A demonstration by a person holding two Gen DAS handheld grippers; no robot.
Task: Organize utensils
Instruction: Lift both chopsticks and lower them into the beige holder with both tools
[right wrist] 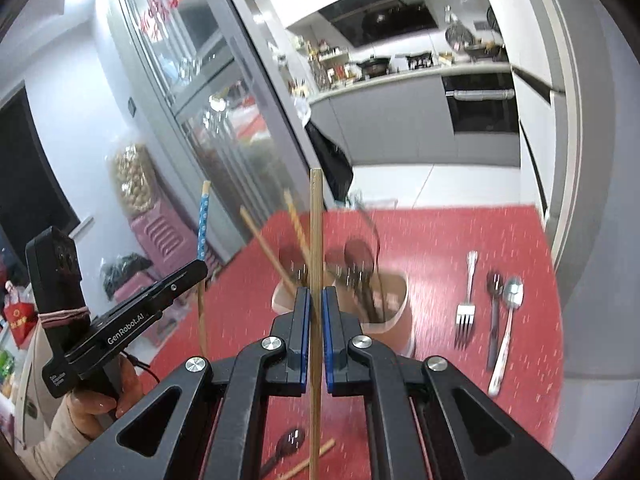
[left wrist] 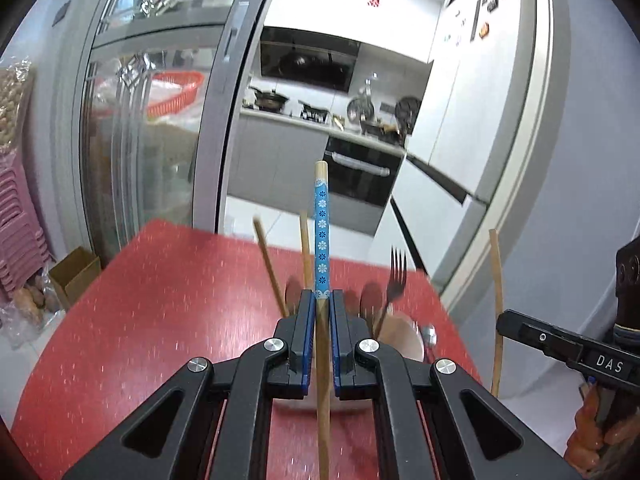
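Here, above a red table (right wrist: 480, 240) at a kitchen doorway, a person sorts utensils with a gripper in each hand. The left gripper (left wrist: 321, 300) is clamped on a blue-patterned chopstick (left wrist: 322, 232), held nearly upright, its floral end rising past the jaws and its plain shaft running down between them. The right gripper (right wrist: 316, 300) is pinched on a plain bamboo chopstick (right wrist: 316, 220), also close to vertical.

Just beyond and below both sets of jaws stands the holder cup (right wrist: 396, 300), already bristling with chopsticks and dark spoons. To the right of the right gripper, on the table, lie a silver fork (right wrist: 467, 300), a dark spoon (right wrist: 494, 320) and a silver spoon (right wrist: 508, 320). Beneath that gripper, nearer the person, another dark spoon (right wrist: 286, 444) and a loose chopstick (right wrist: 312, 458) wait on the red surface.

The risks look plain. Each stick is gripped at one narrow point along its length, so either could pivot or slide out if swung quickly. The cup appears crowded and light; a tip lowered at an angle could catch a leaning utensil or the rim and tip the cup over. With the two grippers working side by side, the sticks could also knock together on the way down.
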